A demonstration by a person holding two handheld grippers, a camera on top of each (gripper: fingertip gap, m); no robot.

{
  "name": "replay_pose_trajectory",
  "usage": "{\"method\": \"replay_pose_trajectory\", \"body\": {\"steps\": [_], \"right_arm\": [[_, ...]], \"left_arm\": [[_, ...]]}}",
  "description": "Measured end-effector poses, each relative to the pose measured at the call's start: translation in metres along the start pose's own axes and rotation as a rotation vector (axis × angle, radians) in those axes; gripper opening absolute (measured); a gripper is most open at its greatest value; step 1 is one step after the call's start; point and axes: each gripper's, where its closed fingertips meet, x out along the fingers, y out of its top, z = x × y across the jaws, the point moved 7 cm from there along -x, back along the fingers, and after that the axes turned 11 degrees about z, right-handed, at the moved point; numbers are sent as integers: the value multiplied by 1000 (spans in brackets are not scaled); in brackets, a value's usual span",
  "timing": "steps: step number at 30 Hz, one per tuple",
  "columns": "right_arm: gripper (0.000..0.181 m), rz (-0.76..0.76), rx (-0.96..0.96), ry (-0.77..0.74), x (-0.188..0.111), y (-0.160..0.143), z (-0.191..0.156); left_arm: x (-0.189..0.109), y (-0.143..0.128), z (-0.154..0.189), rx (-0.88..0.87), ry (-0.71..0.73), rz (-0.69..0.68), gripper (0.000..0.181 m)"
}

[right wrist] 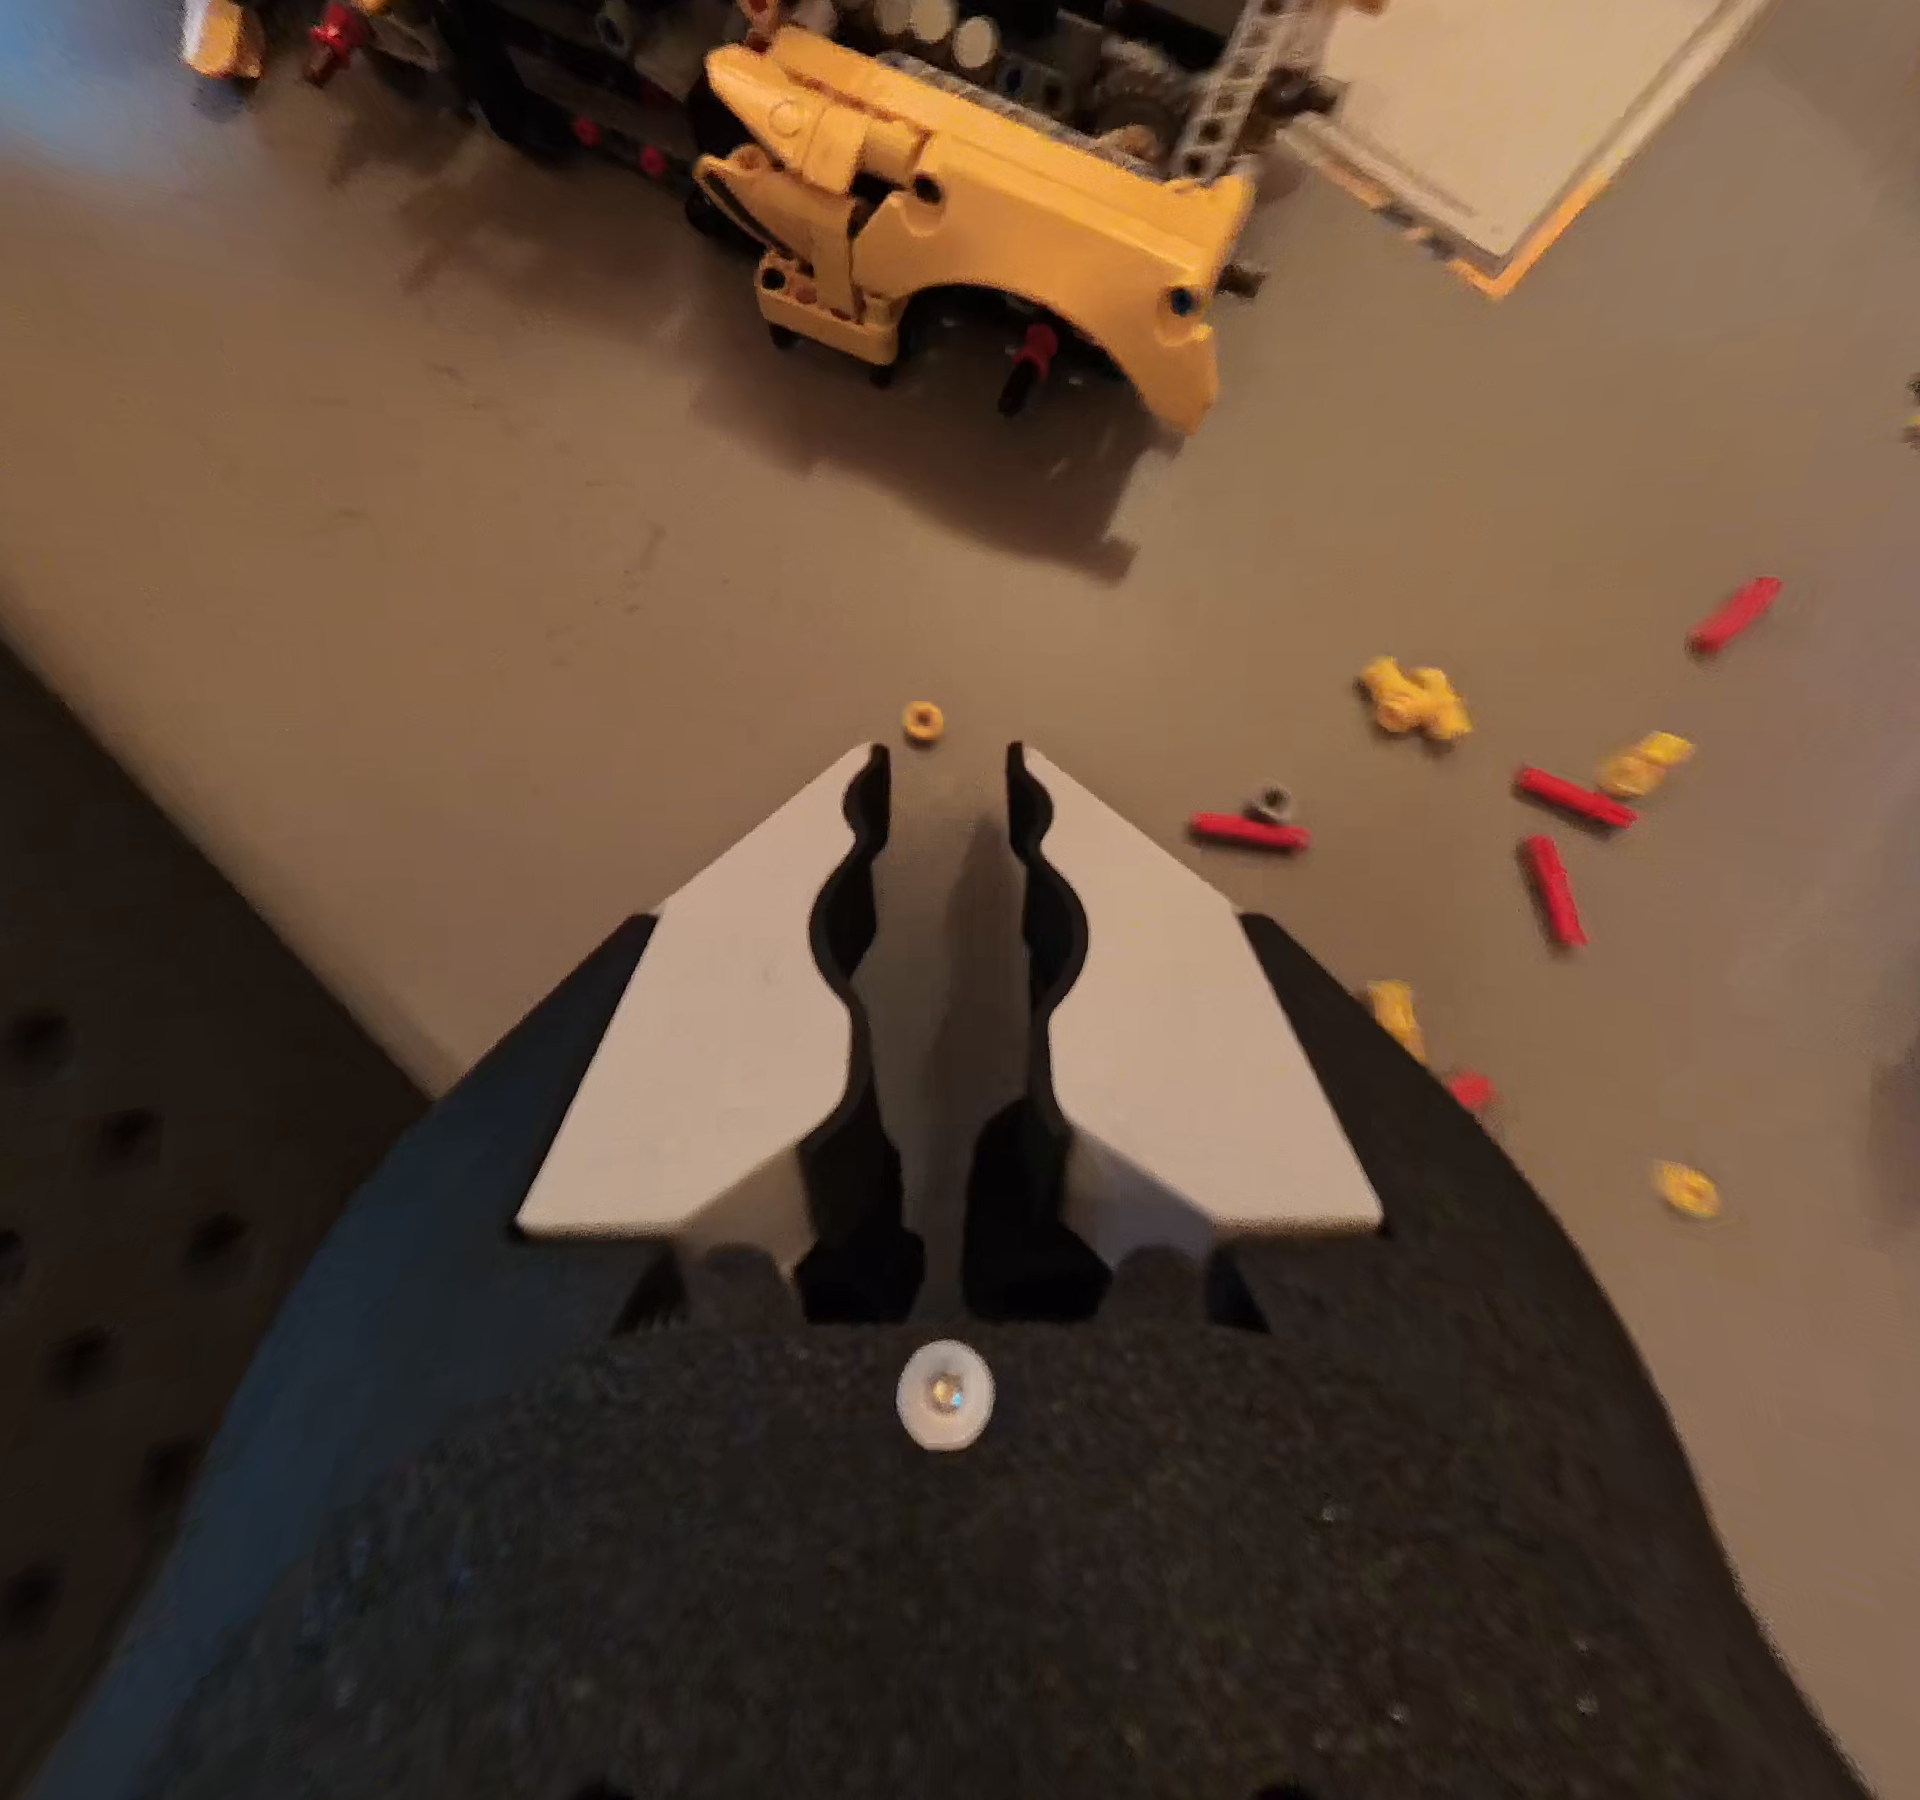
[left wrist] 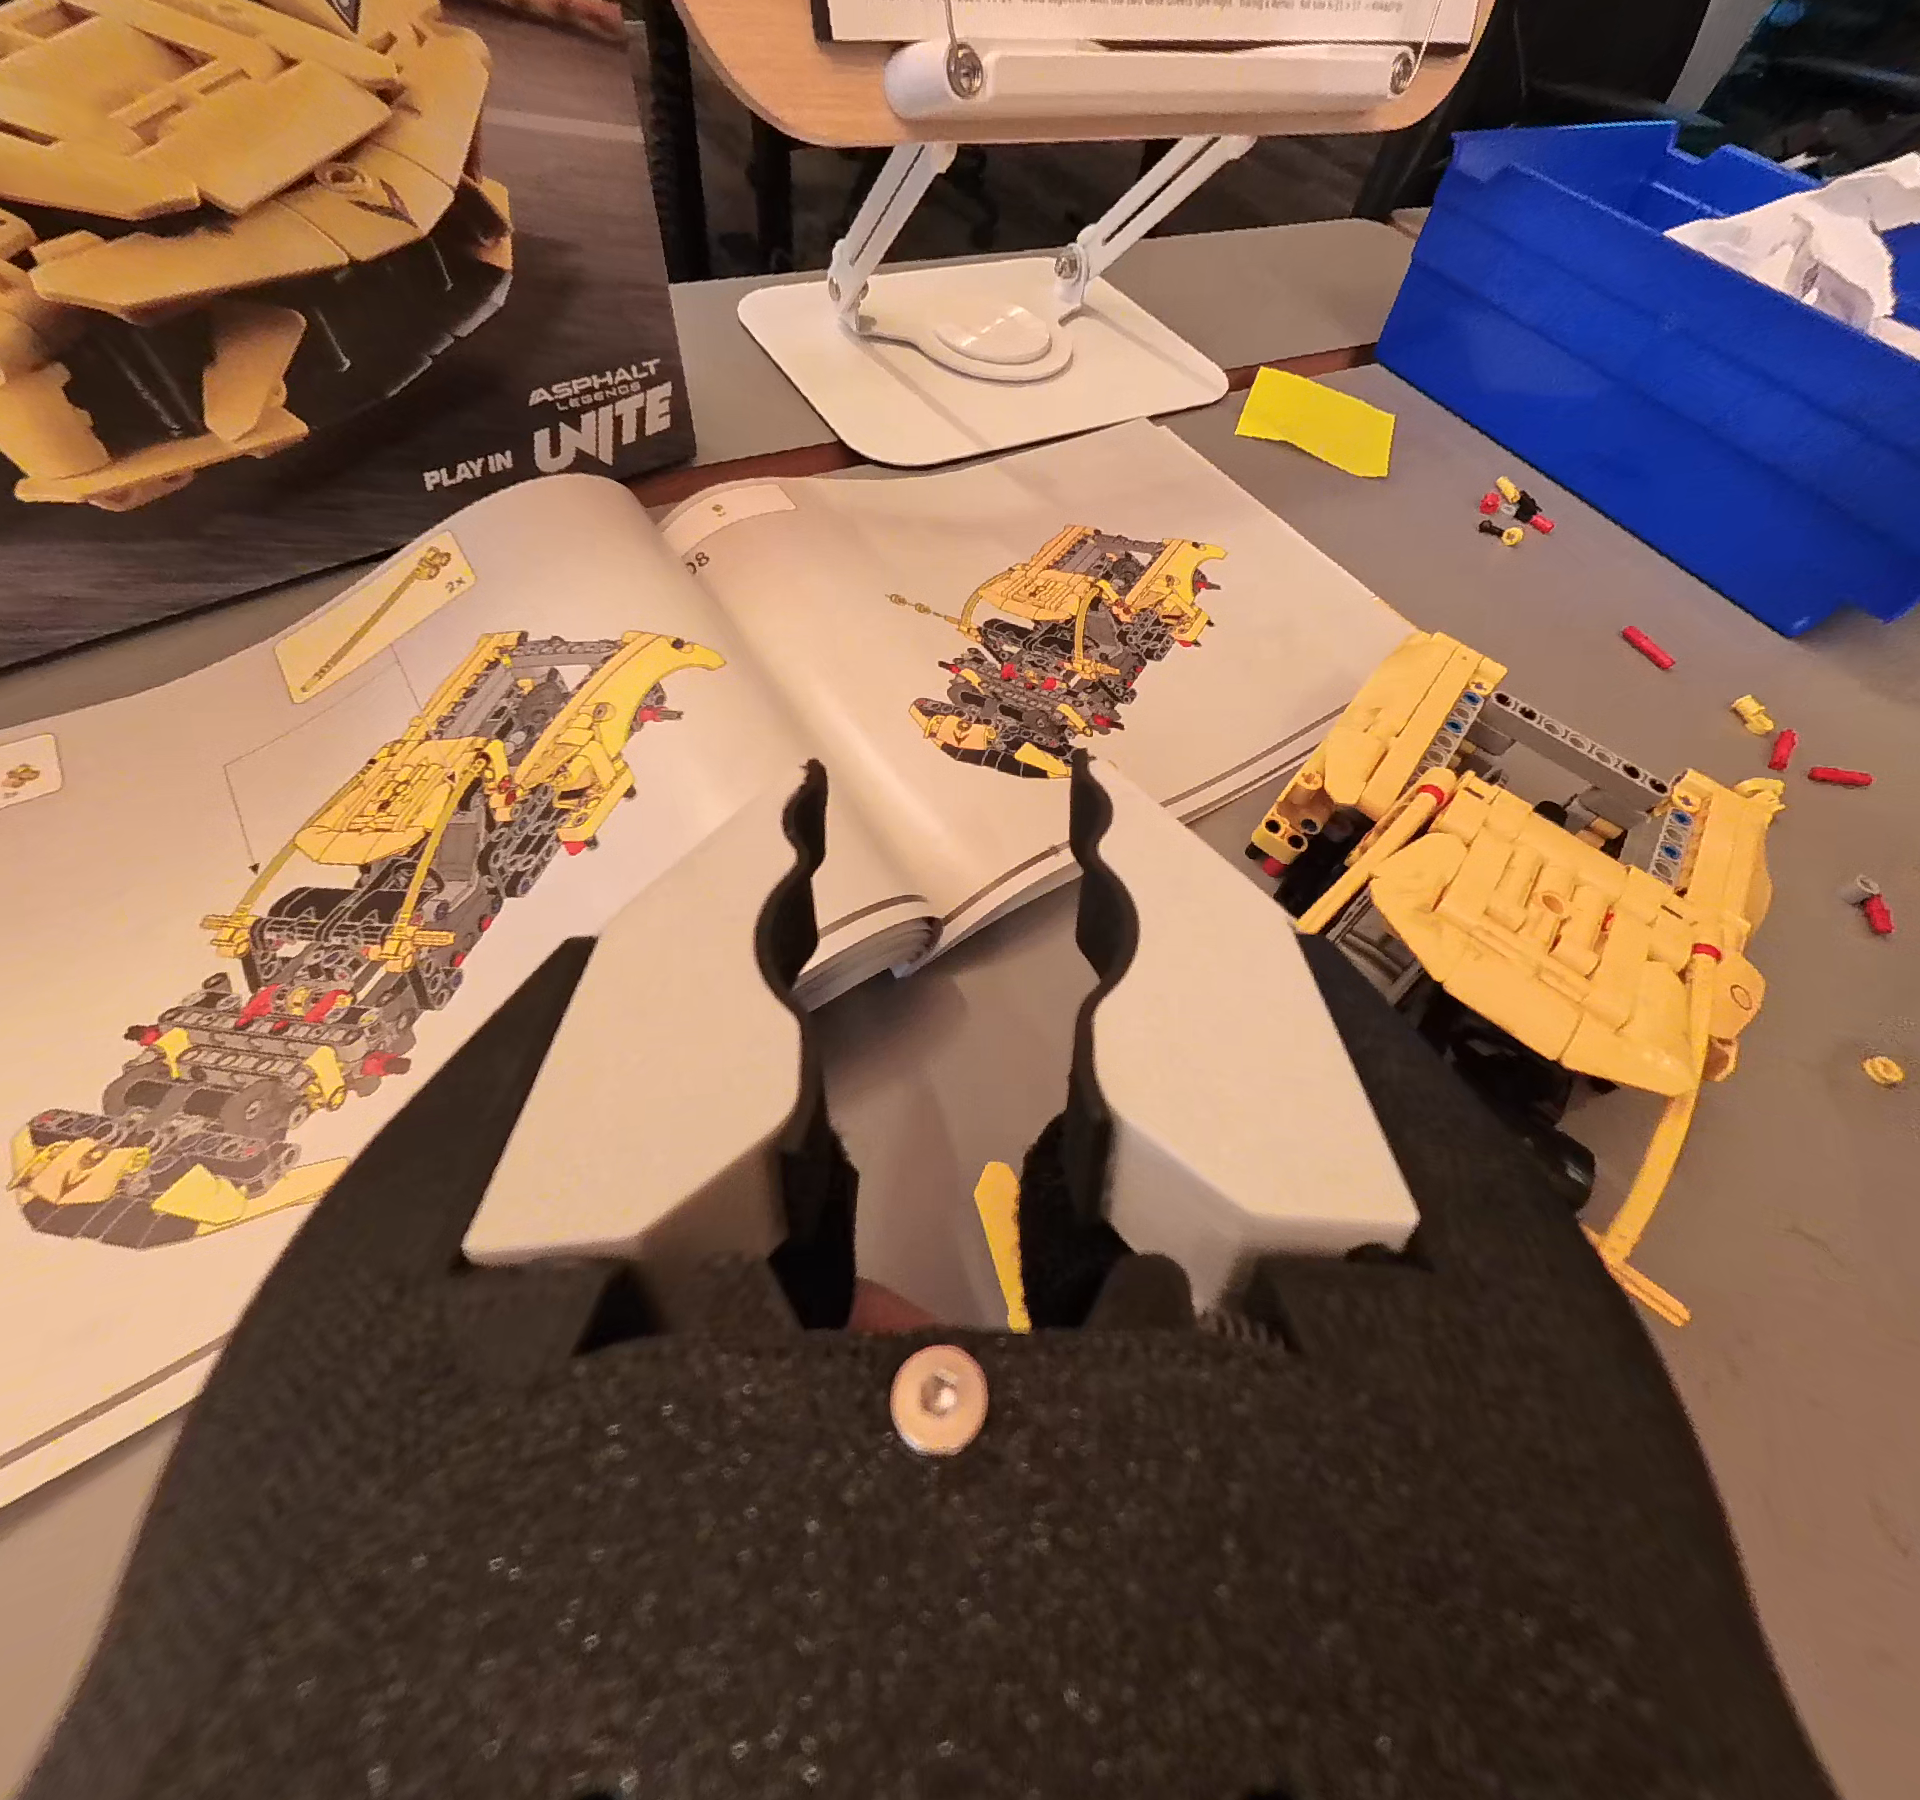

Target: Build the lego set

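The left gripper [left wrist: 945, 774] is seen with its jaws parted and nothing between the tips; a thin yellow strip [left wrist: 1003, 1241] shows low down by the base of the right-hand finger, though whether it is gripped cannot be told. The tips are poised over the open instruction booklet [left wrist: 644, 711], and the half-built yellow car [left wrist: 1507, 877] is found to their right, well apart, on the grey table [left wrist: 1766, 1335].

The right gripper [right wrist: 948, 748] is held with its jaws narrowly apart and empty — a small yellow ring piece [right wrist: 922, 721] lies on the table just beyond the tips. The car [right wrist: 977, 192] is placed farther ahead. Loose red pins [right wrist: 1247, 831] are scattered to the right.
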Motion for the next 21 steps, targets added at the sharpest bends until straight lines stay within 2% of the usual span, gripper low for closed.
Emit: {"method": "replay_pose_trajectory", "body": {"steps": [3, 4, 5, 7, 10, 13, 15, 21], "right_arm": [[20, 73, -40, -192, -49, 0, 35], [13, 89, -36, -268, -67, -4, 52], [8, 96, -22, -326, -82, -11, 68], [10, 66, 45, -383, -97, -32, 96], [17, 58, 156, -335, -88, -53, 112], [18, 19, 110, -353, -68, -63, 116], [18, 3, 79, -390, -61, -65, 120], [17, 17, 139, -345, -51, -66, 126]], "left_arm": [[0, 0, 0, 0, 0, -2, 47], [0, 0, 0, -3, -1, -1, 47], [-1, 1, 0, -7, -5, 0, 47], [-1, 1, 2, -9, -10, 1, 47], [-1, 1, 4, 4, -15, -2, 47], [0, -1, 5, 22, -12, -10, 47], [1, -4, 4, 23, -10, -19, 47], [3, -7, 3, 26, -5, -32, 47]]}}
